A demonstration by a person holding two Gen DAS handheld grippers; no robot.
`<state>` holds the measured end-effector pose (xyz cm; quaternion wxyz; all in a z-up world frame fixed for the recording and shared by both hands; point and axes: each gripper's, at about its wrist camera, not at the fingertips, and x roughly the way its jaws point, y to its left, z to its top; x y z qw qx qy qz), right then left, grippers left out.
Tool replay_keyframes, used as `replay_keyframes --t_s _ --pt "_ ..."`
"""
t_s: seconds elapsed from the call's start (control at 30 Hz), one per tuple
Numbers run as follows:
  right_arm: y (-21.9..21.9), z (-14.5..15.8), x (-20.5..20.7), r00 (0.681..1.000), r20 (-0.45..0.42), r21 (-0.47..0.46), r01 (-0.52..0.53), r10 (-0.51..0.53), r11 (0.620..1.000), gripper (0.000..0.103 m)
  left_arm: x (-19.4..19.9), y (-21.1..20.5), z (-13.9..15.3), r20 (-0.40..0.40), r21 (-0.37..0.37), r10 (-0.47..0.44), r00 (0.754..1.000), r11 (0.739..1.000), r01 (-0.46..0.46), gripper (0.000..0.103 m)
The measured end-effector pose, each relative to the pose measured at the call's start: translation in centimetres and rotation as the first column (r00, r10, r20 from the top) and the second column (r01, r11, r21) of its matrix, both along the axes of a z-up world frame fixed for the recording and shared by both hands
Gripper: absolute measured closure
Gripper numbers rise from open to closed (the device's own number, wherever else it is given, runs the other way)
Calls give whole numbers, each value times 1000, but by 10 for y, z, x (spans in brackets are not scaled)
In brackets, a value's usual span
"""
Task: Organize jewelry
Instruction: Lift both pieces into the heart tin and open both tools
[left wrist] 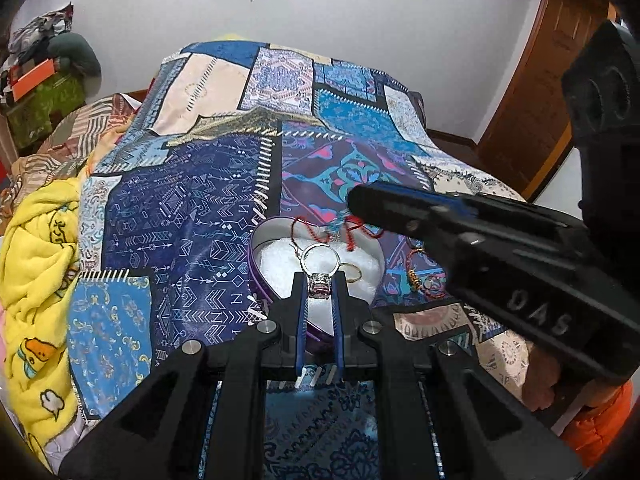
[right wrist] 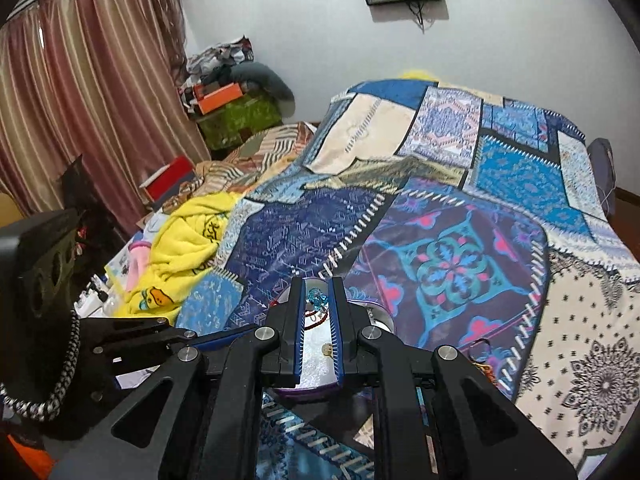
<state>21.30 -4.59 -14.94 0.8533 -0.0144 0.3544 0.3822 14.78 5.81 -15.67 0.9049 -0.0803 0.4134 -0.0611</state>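
A purple heart-shaped box (left wrist: 256, 276) with white padding lies on the patchwork bedspread. My left gripper (left wrist: 319, 285) is shut on a silver ring with a pink stone (left wrist: 319, 287), held over the box. A gold ring (left wrist: 354, 273) and red cords (left wrist: 352, 240) lie in the box. My right gripper (right wrist: 318, 294) is shut on a blue beaded piece (right wrist: 317, 299) above the same box (right wrist: 304, 392); it shows from the side in the left wrist view (left wrist: 356, 204).
Loose bracelets (left wrist: 420, 276) lie on the bedspread right of the box. A yellow duck blanket (left wrist: 36, 264) is bunched at the left edge. A wooden door (left wrist: 532, 92) stands at the far right. Clutter (right wrist: 232, 96) is piled by the curtain.
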Motion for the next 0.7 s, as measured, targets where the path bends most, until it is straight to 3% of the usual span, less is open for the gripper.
replay_keyframes --t_s 0.37,0.7 --pt "7 -25 17 996 -86 -30 -6 4 1000 93 11 3 -9 -24 17 6 1000 1000 -6 93" --pt "8 -28 15 995 -97 -53 -13 8 998 92 9 5 -7 -22 23 19 1000 1000 -19 93"
